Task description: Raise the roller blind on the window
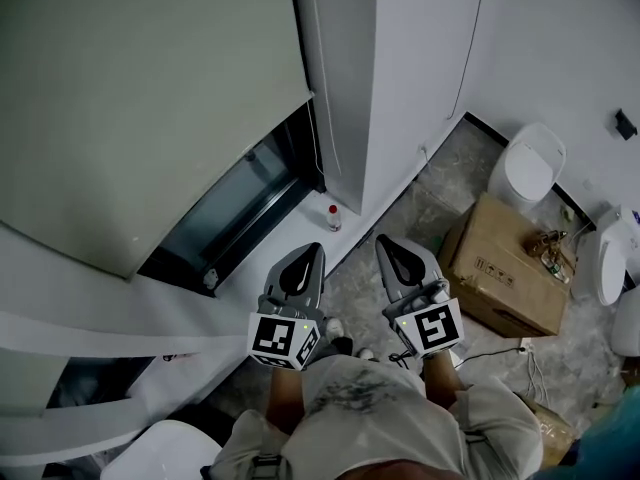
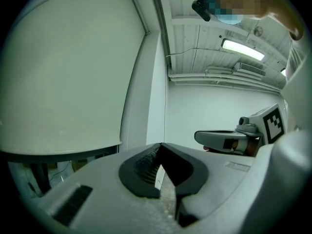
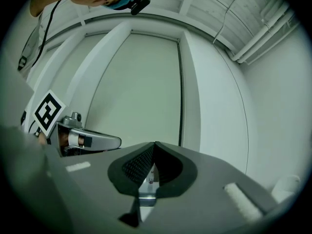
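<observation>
**Both tools idle below the blind, cord side nearest the left one**

The roller blind [image 1: 140, 98] covers most of the window [image 1: 235, 213]. Only a dark strip of glass shows under its bottom edge, so I'd say the raising has hardly begun, if at all. That bottom edge runs slantwise in the head view, from low on the left up to the blind's right-hand corner. At that corner a thin line, which I take for the pull cord [image 1: 317, 138], hangs down beside the frame. It is too fine for me to be sure.

Below the blind's right corner, the left tool [image 1: 312, 253] is held out in front of the person, tips pointing up towards the glass. In its own view the jaws are pressed together at the tips with nothing between them, and the blind [image 2: 68, 72] fills the space up and to its left.

Just beside it, further from the blind, the right tool [image 1: 388, 246] is likewise closed on nothing. Its own view looks up the blind's [image 3: 141, 87] face.

Neither tool touches the blind or the cord. The left one is the nearer to that right edge, so I'd expect it to reach up and away from the person. Its jaws would first have to spread.

Well off to the right of the blind, a cardboard box [image 1: 505, 268] sits on the floor.
</observation>
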Action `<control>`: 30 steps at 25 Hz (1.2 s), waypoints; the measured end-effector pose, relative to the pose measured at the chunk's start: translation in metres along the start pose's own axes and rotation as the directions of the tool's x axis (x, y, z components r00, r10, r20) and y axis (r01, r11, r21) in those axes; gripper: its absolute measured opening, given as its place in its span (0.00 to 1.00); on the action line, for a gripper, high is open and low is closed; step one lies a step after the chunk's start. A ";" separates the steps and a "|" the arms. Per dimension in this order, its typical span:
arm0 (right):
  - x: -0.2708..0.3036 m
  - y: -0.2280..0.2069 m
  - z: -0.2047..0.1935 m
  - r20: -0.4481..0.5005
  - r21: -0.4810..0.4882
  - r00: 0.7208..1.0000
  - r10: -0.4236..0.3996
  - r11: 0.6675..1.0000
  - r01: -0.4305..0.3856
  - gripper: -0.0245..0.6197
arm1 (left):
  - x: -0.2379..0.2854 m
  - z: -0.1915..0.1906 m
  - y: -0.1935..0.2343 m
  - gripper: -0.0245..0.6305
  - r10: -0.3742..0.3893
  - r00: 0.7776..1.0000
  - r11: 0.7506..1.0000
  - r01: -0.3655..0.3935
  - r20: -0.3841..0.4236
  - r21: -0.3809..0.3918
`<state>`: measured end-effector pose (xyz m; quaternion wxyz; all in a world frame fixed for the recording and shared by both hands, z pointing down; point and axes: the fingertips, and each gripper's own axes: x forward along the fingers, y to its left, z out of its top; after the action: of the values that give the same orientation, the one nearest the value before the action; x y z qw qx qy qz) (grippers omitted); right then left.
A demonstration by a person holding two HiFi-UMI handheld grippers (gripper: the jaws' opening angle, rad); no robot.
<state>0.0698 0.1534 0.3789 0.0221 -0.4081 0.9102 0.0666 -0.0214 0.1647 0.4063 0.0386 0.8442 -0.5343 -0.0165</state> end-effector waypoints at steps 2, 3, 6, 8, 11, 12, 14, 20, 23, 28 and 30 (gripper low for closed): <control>0.016 -0.003 0.001 -0.006 -0.004 1.000 -0.005 1.000 0.005 0.05 | 0.008 0.005 0.012 0.04 -0.010 1.000 1.000 0.010 0.001 -0.001; 0.024 -0.003 0.000 -0.010 -0.007 1.000 -0.006 1.000 0.006 0.05 | 0.012 0.007 0.018 0.04 -0.016 1.000 1.000 0.016 0.003 -0.002; 0.045 -0.002 0.000 -0.012 -0.019 1.000 -0.010 1.000 0.010 0.05 | 0.022 0.010 0.035 0.04 -0.034 0.999 0.999 0.034 0.004 -0.002; 0.056 -0.001 0.002 -0.013 -0.025 1.000 -0.017 1.000 0.017 0.05 | 0.026 0.012 0.044 0.04 -0.045 0.999 0.999 0.045 0.001 0.000; 0.067 0.000 0.006 -0.015 -0.031 0.999 -0.034 0.999 0.033 0.05 | 0.030 0.015 0.057 0.04 -0.040 0.999 0.999 0.040 -0.012 0.009; 0.071 0.000 0.006 -0.020 -0.033 0.999 -0.040 0.999 0.039 0.05 | 0.031 0.016 0.062 0.04 -0.036 0.999 0.999 0.036 -0.016 0.015; 0.076 -0.001 0.001 -0.051 -0.035 0.997 -0.057 0.998 0.056 0.05 | 0.034 0.016 0.071 0.04 -0.035 0.999 0.999 0.036 -0.018 0.017; 0.092 -0.006 -0.004 -0.050 -0.040 0.997 -0.066 0.997 0.064 0.05 | 0.045 0.011 0.081 0.04 -0.070 0.997 0.997 0.069 -0.021 -0.018; 0.099 -0.016 -0.012 -0.069 -0.030 0.996 -0.062 0.998 0.061 0.05 | 0.057 0.009 0.082 0.04 -0.076 0.997 0.997 0.076 -0.028 -0.027; 0.121 -0.036 -0.031 -0.080 -0.021 0.996 -0.034 0.999 0.033 0.05 | 0.083 -0.001 0.093 0.04 -0.060 0.998 0.998 0.059 -0.035 -0.034; 0.131 -0.046 -0.030 -0.067 -0.021 0.998 -0.019 1.000 0.017 0.05 | 0.095 0.000 0.097 0.04 -0.045 0.998 0.999 0.044 -0.037 -0.033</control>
<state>0.0174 0.0217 0.3917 -0.0118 -0.4185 0.9060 0.0618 -0.0681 0.0375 0.4161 0.0617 0.8553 -0.5143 -0.0101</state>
